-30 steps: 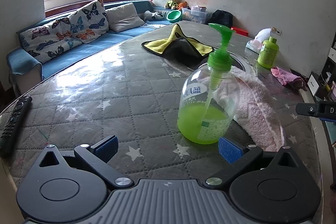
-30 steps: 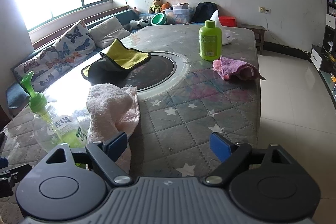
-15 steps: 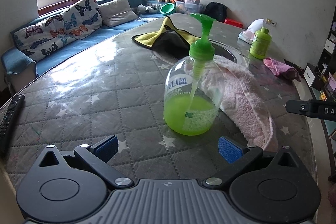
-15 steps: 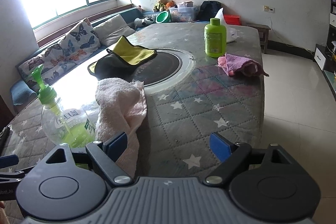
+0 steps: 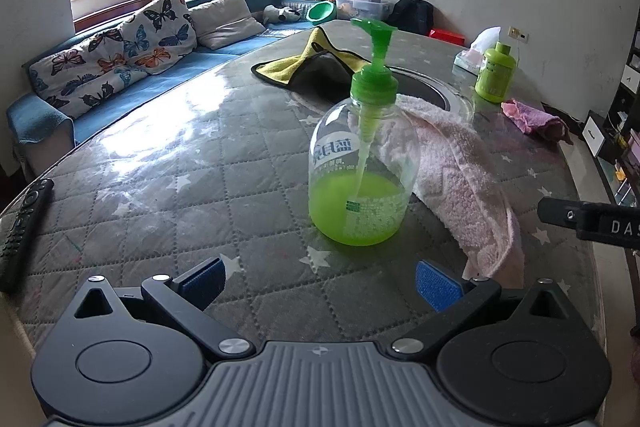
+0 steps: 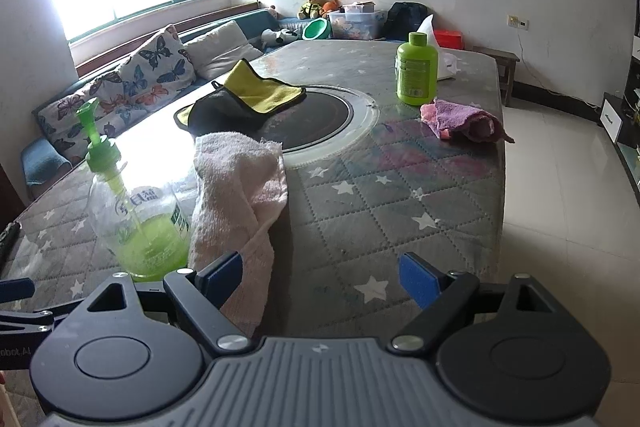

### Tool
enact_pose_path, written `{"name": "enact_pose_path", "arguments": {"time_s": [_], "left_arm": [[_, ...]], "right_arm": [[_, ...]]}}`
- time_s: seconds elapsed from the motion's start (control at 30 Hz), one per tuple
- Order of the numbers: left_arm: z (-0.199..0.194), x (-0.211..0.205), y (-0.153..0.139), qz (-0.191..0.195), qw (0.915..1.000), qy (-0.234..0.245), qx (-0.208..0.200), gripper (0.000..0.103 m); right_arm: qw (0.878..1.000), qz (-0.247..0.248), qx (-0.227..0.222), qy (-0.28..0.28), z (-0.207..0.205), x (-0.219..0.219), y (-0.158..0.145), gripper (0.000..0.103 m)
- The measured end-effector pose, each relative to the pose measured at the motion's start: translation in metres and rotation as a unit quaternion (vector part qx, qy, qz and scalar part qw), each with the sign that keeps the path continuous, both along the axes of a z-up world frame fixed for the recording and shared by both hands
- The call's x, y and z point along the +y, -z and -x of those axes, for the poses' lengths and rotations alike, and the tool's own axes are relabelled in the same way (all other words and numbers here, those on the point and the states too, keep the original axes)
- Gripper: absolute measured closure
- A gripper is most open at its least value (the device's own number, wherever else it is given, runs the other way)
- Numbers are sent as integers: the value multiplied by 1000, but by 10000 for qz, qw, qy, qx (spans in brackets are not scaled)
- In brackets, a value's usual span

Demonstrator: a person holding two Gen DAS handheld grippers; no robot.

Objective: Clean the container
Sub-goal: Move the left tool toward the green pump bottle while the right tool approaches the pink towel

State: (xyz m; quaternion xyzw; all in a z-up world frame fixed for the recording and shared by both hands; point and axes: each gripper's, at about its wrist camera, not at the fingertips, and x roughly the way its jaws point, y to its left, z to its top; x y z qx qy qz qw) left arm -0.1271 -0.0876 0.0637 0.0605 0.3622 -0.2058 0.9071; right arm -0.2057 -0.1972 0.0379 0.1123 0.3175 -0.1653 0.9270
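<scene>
A clear pump bottle (image 5: 363, 171) with green liquid and a green pump head stands upright on the quilted table, also seen at the left in the right wrist view, pump bottle (image 6: 136, 215). A pale pink towel (image 5: 460, 171) lies just right of it; the pink towel (image 6: 236, 195) hangs over the table's near edge. My left gripper (image 5: 320, 281) is open, just short of the bottle and centred on it. My right gripper (image 6: 320, 277) is open over the table edge, its left finger beside the towel's end.
A yellow-and-black cloth (image 6: 244, 99) lies by the round black hob (image 6: 316, 123) in the table's middle. A small green bottle (image 6: 416, 69) and a purple rag (image 6: 464, 119) sit far right. A remote (image 5: 20, 231) lies at the left edge. Sofa and cushions (image 5: 120, 59) behind.
The left gripper has swung right, so the pump bottle now sits centred between its fingers. The right gripper has shifted left and closer, bringing bottle and towel further into view. Both stay open.
</scene>
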Motion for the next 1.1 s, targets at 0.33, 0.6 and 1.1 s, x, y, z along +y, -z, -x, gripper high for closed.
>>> {"name": "enact_pose_path", "arguments": {"time_s": [0.33,0.6,1.1], "left_arm": [[10,0,-1,-54,10000,-29,-1,0],[19,-2,-1,-89,10000,4,-12,0],[33,-4,0,-176,9998,53,7,0]], "right_arm": [[9999,-8,57,-111,10,9,3,15],[9998,-19,75,-163,18,15,3,15],[9995,-53,126,-274,27,25,6,15]]}}
